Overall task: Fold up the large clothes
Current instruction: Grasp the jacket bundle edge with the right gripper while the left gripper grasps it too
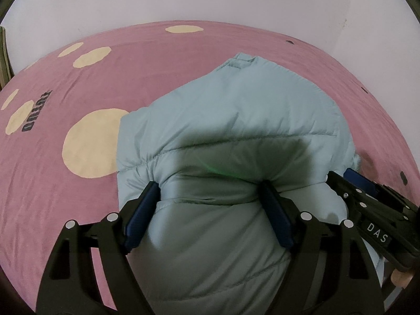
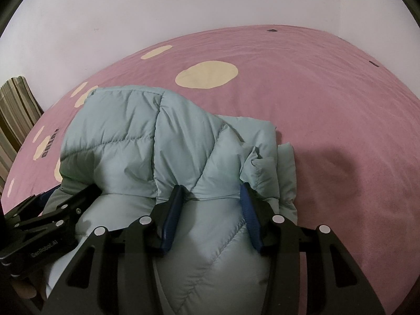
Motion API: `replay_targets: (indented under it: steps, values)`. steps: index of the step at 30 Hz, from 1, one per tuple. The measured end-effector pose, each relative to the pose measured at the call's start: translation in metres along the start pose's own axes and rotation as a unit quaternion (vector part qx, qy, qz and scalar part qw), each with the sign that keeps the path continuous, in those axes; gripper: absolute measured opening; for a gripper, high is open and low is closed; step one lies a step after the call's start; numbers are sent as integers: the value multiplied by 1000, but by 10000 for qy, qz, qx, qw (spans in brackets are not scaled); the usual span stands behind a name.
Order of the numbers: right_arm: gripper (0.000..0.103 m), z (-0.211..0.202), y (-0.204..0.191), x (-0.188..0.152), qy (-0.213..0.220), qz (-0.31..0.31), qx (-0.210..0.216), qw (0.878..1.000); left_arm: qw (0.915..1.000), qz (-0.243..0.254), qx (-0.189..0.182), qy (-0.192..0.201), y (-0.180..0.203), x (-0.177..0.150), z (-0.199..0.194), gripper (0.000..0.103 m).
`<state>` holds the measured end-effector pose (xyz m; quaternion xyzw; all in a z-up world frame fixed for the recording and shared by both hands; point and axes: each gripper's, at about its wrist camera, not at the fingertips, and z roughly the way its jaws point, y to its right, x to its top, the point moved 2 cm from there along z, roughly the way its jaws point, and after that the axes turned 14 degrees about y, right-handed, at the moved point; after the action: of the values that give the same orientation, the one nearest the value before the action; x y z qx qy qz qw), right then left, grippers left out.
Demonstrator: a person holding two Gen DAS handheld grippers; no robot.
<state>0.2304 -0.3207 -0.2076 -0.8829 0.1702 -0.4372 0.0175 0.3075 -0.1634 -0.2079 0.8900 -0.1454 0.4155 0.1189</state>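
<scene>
Left wrist view: my left gripper (image 1: 210, 191) has its blue pads pressed into a thick fold of the pale blue-green quilted puffer jacket (image 1: 236, 110). My right gripper (image 2: 210, 197) is likewise clamped on a narrower bunch of it. Both grips sit side by side at the near 6 o'clock edge. The jacket lies on the pink bedspread with cream spots (image 1: 78, 183), its long axis running toward 12 o'clock, so I judge neither hand nearer.

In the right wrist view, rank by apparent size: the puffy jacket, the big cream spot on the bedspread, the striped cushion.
1. Puffy jacket, by far.
2 and 3. Cream spot and striped cushion look alike; the cushion is cut off by the frame edge, so unranked.
</scene>
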Motion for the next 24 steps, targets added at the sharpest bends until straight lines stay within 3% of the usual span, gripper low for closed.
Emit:
replay_targets:
  steps: [17, 24]
  values:
    - [46, -1, 1, 1, 73, -7, 0, 10000, 10000, 9, -9, -25, 1, 1, -1, 80]
    - [55, -14, 6, 5, 176, 87, 167, 9997, 9997, -189, -119, -119, -6, 9, -9, 87]
